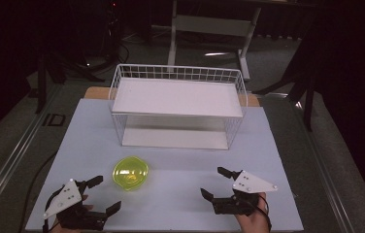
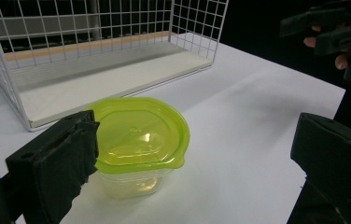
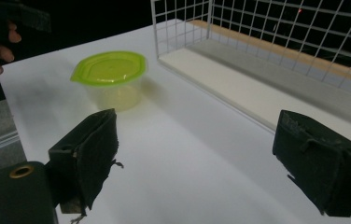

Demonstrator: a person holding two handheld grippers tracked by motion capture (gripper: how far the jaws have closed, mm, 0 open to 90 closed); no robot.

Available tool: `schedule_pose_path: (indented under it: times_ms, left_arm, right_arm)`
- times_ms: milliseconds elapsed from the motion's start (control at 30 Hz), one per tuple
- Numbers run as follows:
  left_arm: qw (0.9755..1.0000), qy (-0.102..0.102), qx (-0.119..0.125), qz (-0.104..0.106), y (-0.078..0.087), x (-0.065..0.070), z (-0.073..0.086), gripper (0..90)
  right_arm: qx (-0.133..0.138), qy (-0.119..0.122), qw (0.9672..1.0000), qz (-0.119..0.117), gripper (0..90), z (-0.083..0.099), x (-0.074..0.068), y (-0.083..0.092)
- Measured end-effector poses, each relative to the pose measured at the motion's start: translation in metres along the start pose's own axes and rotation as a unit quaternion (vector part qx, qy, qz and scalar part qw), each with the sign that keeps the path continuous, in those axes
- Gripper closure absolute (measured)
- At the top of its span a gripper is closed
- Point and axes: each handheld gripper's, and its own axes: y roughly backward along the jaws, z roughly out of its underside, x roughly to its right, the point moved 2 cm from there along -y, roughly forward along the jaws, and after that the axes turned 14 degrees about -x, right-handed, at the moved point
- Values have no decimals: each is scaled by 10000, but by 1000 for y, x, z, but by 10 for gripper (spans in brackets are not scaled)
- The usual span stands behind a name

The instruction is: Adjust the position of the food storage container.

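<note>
Worktop, white and flat, carries everything here. At its near left edge in the high view sits the left tool, held in the person's left hand, its two black jaws spread wide apart with nothing between them, so it is released. A grey three-cornered plate lies on top of it, and its jaws point toward the middle of the worktop.

Just to the right of that tool and a little farther back stands the container, a small clear tub closed with a bright yellow-green lid. In the left gripper view the container sits close ahead, nearer the left-hand jaw than the other, upright on the worktop and apart from both jaws. It is untouched.

Behind it, toward the far side, stands the white wire basket, a rack with a white shelf near the top and a white base board below; its open front faces the person.

At the near right is the right tool, held in the right hand, also spread wide and empty, released. In the right gripper view the container lies well ahead, with the basket off to its right.
</note>
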Motion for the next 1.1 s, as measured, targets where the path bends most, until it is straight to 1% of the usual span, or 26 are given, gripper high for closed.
schedule_pose_path:
  times_ms: [33, 100, 167, 233, 267, 300, 367, 400, 433, 500, 533, 567, 600, 667, 700, 733, 767, 800, 833, 867, 900, 933, 967, 1033, 1067, 1100]
  left_arm:
    - [10000, -1, -1, 6, 0, 1, 0, 17]
    - [9999, -100, 19, 22, 0, 2, -2, 17]
    - [9994, -281, 191, 72, 1, 5, -5, 17]
    - [9992, -307, 203, 140, 2, 7, -7, 17]
    - [9992, -277, 166, 221, 2, 8, -8, 17]
    - [9992, -277, 166, 221, 2, 8, -8, 17]
    - [9992, -15, 88, 394, 1, 8, -8, 17]
    - [9989, 72, 63, 452, 1, 7, -8, 17]
    - [9987, 147, 61, 476, 0, 7, -8, 17]
    - [9987, 176, 103, 469, 1, 7, -8, 17]
    - [9986, 178, -21, 490, -1, 7, -8, 17]
    - [9987, 146, -162, 466, -4, 8, -7, 21]
    - [9991, 111, -213, 362, -5, 9, -6, 49]
    - [9988, 38, -379, 296, -7, 9, -3, 113]
    - [9987, -10, -444, 258, -7, 9, -2, 174]
    - [9987, -27, -468, 223, -7, 9, 0, 200]
    - [9984, -39, -534, 187, -8, 8, 1, 303]
    - [9981, -36, -617, 27, -7, 7, 1, 303]
    - [9978, 17, -659, -49, -6, 6, 1, 341]
    - [9974, 101, -711, -97, -4, 5, 1, 418]
    - [9968, 123, -772, -167, -3, 4, 1, 470]
    - [9959, 88, -875, -222, -3, 5, 1, 533]
    - [9957, -15, -889, -272, -4, 5, 2, 569]
    - [9930, -48, -1140, -298, -7, 6, 5, 660]
    - [9911, -50, -1271, -381, -9, 6, 6, 709]
    - [9885, 20, -1435, -469, -12, 5, 8, 760]
  right_arm:
    - [34, -5, 10000, 7, 140, -1, -1, 2]
    - [139, -2, 9999, 58, 139, -2, -3, 7]
    - [179, 15, 9997, 138, 140, -3, -4, 10]
    - [226, 30, 9996, 158, 140, -4, -4, 12]
    - [275, 33, 9995, 141, 140, -5, -4, 13]
    - [275, 33, 9995, 141, 140, -5, -4, 13]
    - [356, 4, 9993, 141, 140, -7, -3, 16]
    - [383, -19, 9992, 112, 140, -8, -4, 16]
    - [401, -8, 9991, 131, 140, -9, -4, 17]
    - [447, 8, 9989, 114, 140, -11, -5, 18]
    - [468, 23, 9988, 128, 140, -11, -5, 19]
    - [479, 23, 9988, 138, 141, -12, -5, 19]
    - [483, 20, 9988, 118, 140, -12, -5, 19]
    - [485, 9, 9988, 102, 141, -12, -5, 18]
    - [466, -5, 9989, 72, 141, -11, -5, 18]
    - [456, -24, 9989, 39, 141, -11, -5, 17]
    - [438, -37, 9990, 13, 141, -11, -5, 16]
    - [438, -37, 9990, 13, 141, -11, -5, 16]
    - [426, -25, 9991, 2, 141, -11, -6, 16]
    - [437, -17, 9990, 12, 141, -11, -6, 15]
    - [433, -7, 9991, 2, 142, -11, -6, 15]
    - [434, 1, 9991, -6, 141, -11, -7, 15]
    - [447, 8, 9990, -5, 141, -12, -7, 15]
    - [415, 33, 9991, -18, 142, -11, -7, 14]
    - [414, 29, 9991, -13, 141, -11, -8, 14]
    - [409, 18, 9992, -28, 142, -11, -8, 14]
